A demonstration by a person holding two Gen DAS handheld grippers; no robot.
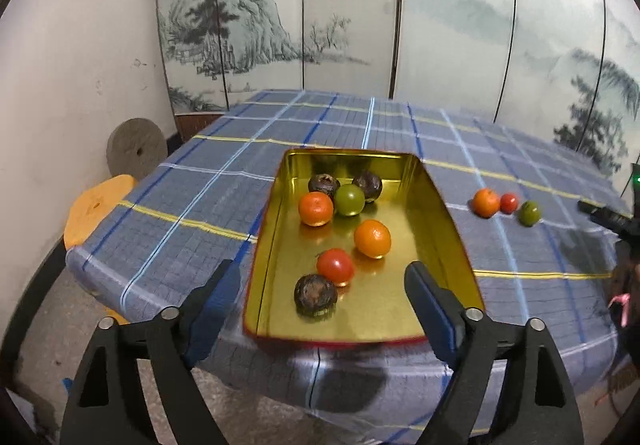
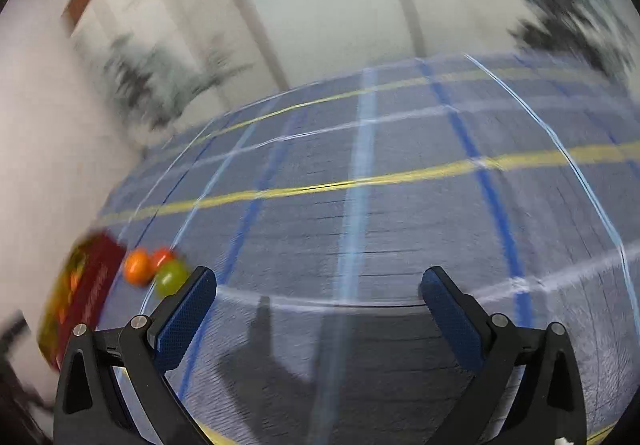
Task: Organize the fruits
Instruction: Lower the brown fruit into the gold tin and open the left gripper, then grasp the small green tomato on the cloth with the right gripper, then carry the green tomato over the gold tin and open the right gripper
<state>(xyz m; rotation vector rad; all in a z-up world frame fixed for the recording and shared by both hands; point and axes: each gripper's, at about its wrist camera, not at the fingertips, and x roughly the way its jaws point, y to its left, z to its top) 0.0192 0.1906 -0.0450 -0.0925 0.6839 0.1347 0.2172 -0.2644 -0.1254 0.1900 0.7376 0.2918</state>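
Observation:
A gold-lined tin box (image 1: 440,213) with red outer walls sits on the checked tablecloth. Inside lie three dark brown fruits, two oranges, a green fruit (image 1: 349,199) and a red tomato (image 1: 335,265). My left gripper (image 1: 320,281) hovers open above the box's near end, and nothing is between its pads; the nearest dark fruit (image 1: 315,294) rests on the box floor below. To the right on the cloth lie an orange (image 1: 485,202), a small tomato (image 1: 509,202) and a green fruit (image 1: 529,212). My right gripper (image 2: 318,289) is open and empty, with those three fruits (image 2: 154,269) just left of its left finger.
A painted folding screen (image 1: 320,25) stands behind the table. A round wooden stool (image 1: 96,209) and a grey disc (image 1: 136,151) are at the table's left. The tin box (image 2: 80,297) shows at the left edge of the blurred right wrist view. The table's near edge lies under both grippers.

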